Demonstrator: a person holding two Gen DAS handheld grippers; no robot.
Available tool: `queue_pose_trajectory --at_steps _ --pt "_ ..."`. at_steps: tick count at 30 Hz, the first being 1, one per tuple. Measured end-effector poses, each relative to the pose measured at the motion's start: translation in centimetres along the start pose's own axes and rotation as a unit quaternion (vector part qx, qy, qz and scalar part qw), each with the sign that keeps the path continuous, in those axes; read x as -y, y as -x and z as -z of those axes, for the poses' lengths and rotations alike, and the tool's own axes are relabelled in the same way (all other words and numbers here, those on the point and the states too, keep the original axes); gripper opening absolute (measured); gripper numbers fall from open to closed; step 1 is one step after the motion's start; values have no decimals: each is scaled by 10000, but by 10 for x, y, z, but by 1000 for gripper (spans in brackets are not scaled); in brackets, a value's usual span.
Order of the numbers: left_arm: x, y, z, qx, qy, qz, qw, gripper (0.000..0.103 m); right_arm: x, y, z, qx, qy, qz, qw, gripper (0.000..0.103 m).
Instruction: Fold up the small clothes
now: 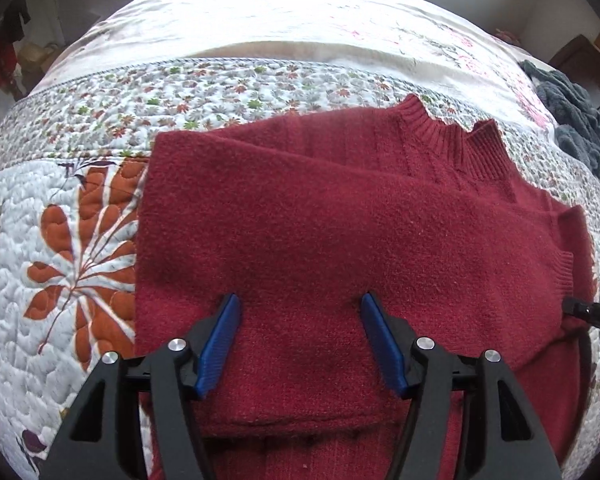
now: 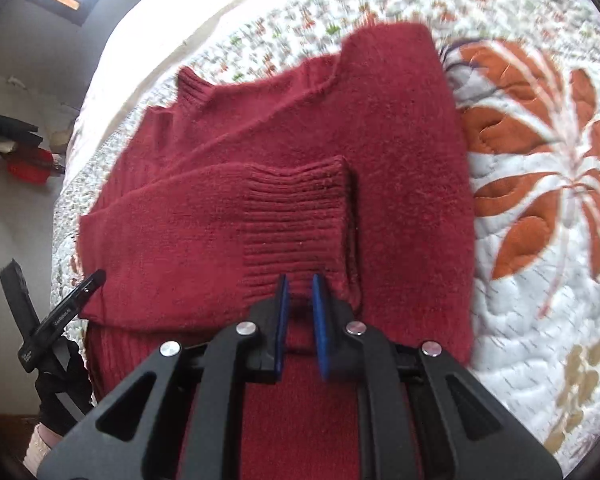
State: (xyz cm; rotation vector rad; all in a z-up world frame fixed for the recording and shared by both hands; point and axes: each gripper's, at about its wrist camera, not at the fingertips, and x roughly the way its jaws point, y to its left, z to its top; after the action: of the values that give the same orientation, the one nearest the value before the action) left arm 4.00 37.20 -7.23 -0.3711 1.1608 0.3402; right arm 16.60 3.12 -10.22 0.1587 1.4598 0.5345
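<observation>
A dark red knit sweater (image 1: pixel 340 220) lies flat on the bed, its ribbed collar (image 1: pixel 460 140) at the far right. My left gripper (image 1: pixel 298 300) is open just above the sweater's lower body, with nothing between its blue pads. In the right wrist view, a sleeve is folded across the sweater's body (image 2: pixel 400 160), and its ribbed cuff (image 2: pixel 296 216) lies just ahead of my right gripper (image 2: pixel 300 282). The right gripper's pads are nearly together, pinching the cuff's near edge. One of its fingers (image 1: pixel 580 309) shows at the sweater's right side. The left gripper's fingers (image 2: pixel 72 304) show at the left.
The bed has a quilted cover (image 1: pixel 80 240) with orange leaf and small flower prints, and a white spread (image 1: pixel 260 20) beyond it. A grey-blue fleecy cloth (image 1: pixel 580 128) lies at the far right. Red and black items (image 2: pixel 28 168) sit by the wall beside the bed.
</observation>
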Motion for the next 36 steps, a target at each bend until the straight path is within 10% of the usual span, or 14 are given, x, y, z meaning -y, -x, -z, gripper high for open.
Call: queue_pose_trajectory --at_steps 3,22,36 --pt "-7 26 10 68 99 16 9999 64 -3 29 16 272 140 -101 9995 39" --pt "-85 125 214 -1495 172 -532 9872 65 47 114 262 -1137 85 284 9931 42" --pt "-93 109 257 -1923 359 -435 9797 65 84 88 296 -1544 -244 296 9873 45"
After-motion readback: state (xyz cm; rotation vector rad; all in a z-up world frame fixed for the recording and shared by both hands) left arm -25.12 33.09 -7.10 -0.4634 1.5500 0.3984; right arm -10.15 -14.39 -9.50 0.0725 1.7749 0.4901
